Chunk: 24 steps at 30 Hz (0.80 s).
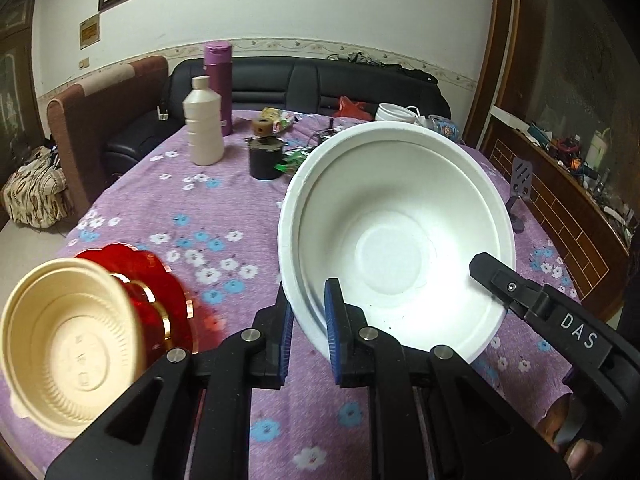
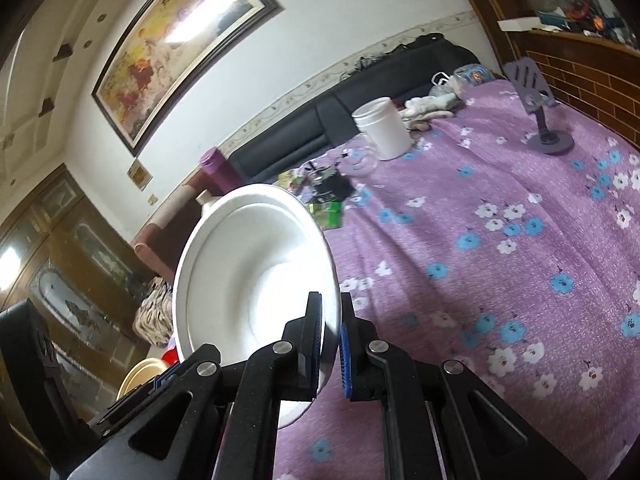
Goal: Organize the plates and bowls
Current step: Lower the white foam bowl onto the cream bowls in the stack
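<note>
Both grippers pinch the same round white foam bowl (image 1: 396, 236), tilted above the purple flowered tablecloth (image 1: 224, 208). From the left wrist, the left gripper (image 1: 310, 320) is nearly closed on the bowl's left rim, while the right gripper (image 1: 486, 268) meets the opposite rim. One cream plastic bowl (image 1: 68, 340) and one red scalloped plate (image 1: 160, 292) sit by the table's near left edge. From the right wrist, the right gripper (image 2: 331, 340) clamps the bowl's right rim.

A home living room: black sofa (image 1: 320, 84), framed painting (image 2: 180, 44), floral-clothed table (image 1: 224, 208).
</note>
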Each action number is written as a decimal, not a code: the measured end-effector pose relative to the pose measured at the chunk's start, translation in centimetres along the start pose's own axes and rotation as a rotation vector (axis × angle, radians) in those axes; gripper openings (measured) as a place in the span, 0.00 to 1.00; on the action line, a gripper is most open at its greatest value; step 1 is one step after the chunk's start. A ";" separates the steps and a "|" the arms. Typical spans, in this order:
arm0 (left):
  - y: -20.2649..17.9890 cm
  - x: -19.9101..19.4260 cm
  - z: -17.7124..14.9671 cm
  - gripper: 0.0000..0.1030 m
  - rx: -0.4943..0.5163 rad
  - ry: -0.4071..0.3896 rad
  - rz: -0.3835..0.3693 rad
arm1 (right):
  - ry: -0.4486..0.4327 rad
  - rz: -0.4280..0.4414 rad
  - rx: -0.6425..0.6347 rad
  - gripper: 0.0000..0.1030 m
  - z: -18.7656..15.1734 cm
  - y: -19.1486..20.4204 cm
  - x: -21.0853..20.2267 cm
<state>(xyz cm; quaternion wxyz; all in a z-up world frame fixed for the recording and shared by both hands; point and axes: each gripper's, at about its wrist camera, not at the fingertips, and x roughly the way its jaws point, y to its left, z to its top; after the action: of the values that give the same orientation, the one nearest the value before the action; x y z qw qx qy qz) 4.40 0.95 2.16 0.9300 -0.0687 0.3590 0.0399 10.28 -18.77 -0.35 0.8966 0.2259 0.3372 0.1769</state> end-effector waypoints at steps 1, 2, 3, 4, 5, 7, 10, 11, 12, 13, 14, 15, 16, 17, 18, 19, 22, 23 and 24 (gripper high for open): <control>0.4 -0.4 0.0 0.13 -0.006 0.001 0.002 | 0.006 0.009 -0.002 0.07 -0.1 0.3 0.0; 0.8 -0.6 -0.1 0.13 -0.011 0.003 0.000 | 0.011 0.016 -0.004 0.07 -0.1 0.6 -0.1; 1.2 -0.9 -0.1 0.13 -0.020 0.004 0.000 | 0.015 0.023 -0.005 0.07 -0.2 1.0 -0.1; 1.6 -1.2 -0.1 0.13 -0.025 0.002 0.003 | 0.020 0.032 -0.009 0.07 -0.3 1.4 -0.1; 2.1 -1.6 -0.1 0.13 -0.031 0.000 0.010 | 0.025 0.038 -0.015 0.07 -0.4 1.8 -0.1; 2.7 -2.0 -0.2 0.13 -0.043 0.001 0.019 | 0.033 0.049 -0.034 0.07 -0.7 2.9 0.0; 4.2 -2.8 -0.4 0.13 -0.064 0.008 0.038 | 0.056 0.069 -0.056 0.07 -1.1 4.3 0.3; 4.5 -3.0 -0.6 0.13 -0.072 0.011 0.041 | 0.064 0.076 -0.066 0.07 -1.3 4.9 0.5; 5.1 -3.2 -0.6 0.13 -0.082 0.013 0.047 | 0.071 0.080 -0.077 0.07 -1.5 5.5 0.6; 5.6 -3.4 -0.7 0.13 -0.090 0.010 0.059 | 0.079 0.084 -0.089 0.07 -1.6 6.0 0.7; 6.0 -3.6 -0.8 0.13 -0.093 0.009 0.066 | 0.089 0.092 -0.100 0.07 -1.8 6.7 0.9; 6.6 -3.8 -0.8 0.13 -0.100 0.008 0.076 | 0.093 0.097 -0.106 0.07 -1.9 7.0 1.1; 7.1 -3.9 -0.9 0.13 -0.109 0.009 0.084 | 0.101 0.106 -0.117 0.07 -2.1 7.6 1.3; 7.5 -4.2 -1.1 0.13 -0.114 0.010 0.090 | 0.109 0.112 -0.126 0.07 -2.3 8.1 1.5; 8.1 -4.5 -1.2 0.13 -0.122 0.009 0.101 | 0.120 0.122 -0.136 0.07 -2.5 8.7 1.8; 8.6 -4.7 -1.3 0.13 -0.128 0.008 0.108 | 0.131 0.131 -0.141 0.07 -2.6 9.2 2.0; 10.0 -5.2 -1.7 0.13 -0.147 0.008 0.136 | 0.165 0.152 -0.165 0.07 -3.3 10.7 2.9; 10.5 -5.4 -1.8 0.13 -0.153 0.010 0.145 | 0.174 0.159 -0.173 0.07 -3.5 11.2 3.2; 11.1 -5.5 -2.0 0.14 -0.159 0.012 0.155 | 0.185 0.166 -0.182 0.07 -3.7 11.7 3.5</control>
<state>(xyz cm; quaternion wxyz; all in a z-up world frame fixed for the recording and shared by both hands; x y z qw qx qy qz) -2.33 11.46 3.31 0.9136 -0.1144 0.3644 0.1395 8.30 -6.24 1.48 0.8608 0.1536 0.3813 0.3001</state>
